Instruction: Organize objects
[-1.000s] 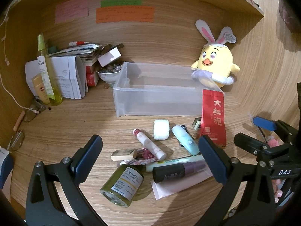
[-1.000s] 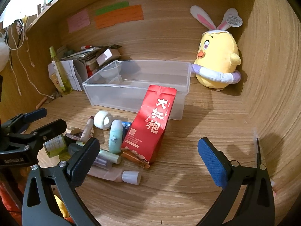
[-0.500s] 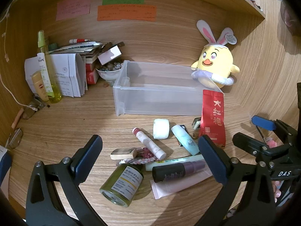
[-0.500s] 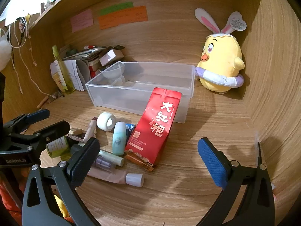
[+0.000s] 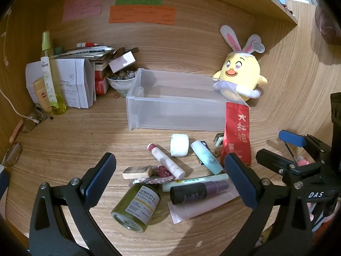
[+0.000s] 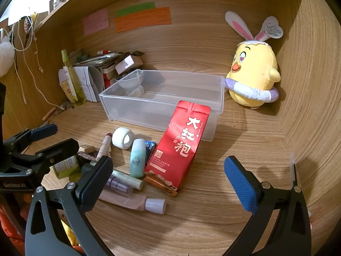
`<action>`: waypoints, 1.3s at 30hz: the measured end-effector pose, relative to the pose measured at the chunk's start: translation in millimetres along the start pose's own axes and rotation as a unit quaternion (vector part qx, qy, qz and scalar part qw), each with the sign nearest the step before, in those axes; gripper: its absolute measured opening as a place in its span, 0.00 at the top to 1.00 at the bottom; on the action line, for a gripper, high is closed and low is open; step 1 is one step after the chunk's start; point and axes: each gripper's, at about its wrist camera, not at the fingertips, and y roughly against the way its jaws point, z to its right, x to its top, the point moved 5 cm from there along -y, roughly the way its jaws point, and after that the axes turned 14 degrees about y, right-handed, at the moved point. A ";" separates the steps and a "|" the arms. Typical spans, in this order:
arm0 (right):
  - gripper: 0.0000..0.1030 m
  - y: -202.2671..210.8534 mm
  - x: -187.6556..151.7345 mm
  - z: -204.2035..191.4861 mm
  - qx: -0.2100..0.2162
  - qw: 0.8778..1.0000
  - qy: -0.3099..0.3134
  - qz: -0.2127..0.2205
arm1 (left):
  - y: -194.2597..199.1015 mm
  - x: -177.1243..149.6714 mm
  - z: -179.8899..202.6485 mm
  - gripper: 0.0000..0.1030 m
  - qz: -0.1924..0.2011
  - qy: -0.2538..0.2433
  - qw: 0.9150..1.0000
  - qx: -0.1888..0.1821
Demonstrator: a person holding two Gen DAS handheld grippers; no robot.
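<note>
Two grippers over a messy table

The left gripper (image 5: 170, 175) and right gripper (image 6: 168, 177) are both wide, holding nothing; the red bag (image 6: 181, 145) stands just ahead, the clear box (image 6: 162, 98) behind it.

Left gripper (image 5: 170, 177): black plastic arms, triangular cut-outs, silver screws, dark blue textured pads (image 5: 100, 175). Right gripper (image 6: 168, 181): same black frame, brighter blue ribbed pads (image 6: 240, 187); white "DAS" lettering on its body.

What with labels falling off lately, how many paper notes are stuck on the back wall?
3. A pink note on the left, a green note to its right, and an orange note directly beneath the green one. The orange may be two overlapping strips; none looks hidden.
</note>
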 end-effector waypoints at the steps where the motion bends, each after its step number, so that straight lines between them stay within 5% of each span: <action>1: 0.00 0.0 0.0 0.5 0.001 1.000 0.000 -0.001 | 0.2 -0.2 -0.1 0.00 0.000 0.000 1.000 0.000; 25: 0.00 -22.3 -1.0 15.3 0.012 1.000 -0.019 -0.010 | 5.8 3.7 -22.8 0.00 0.006 0.002 1.000 0.014; 39: 0.00 -51.9 -10.0 35.1 0.017 0.997 -0.057 -0.048 | -8.6 -27.3 -58.7 0.00 -0.049 0.030 0.998 0.037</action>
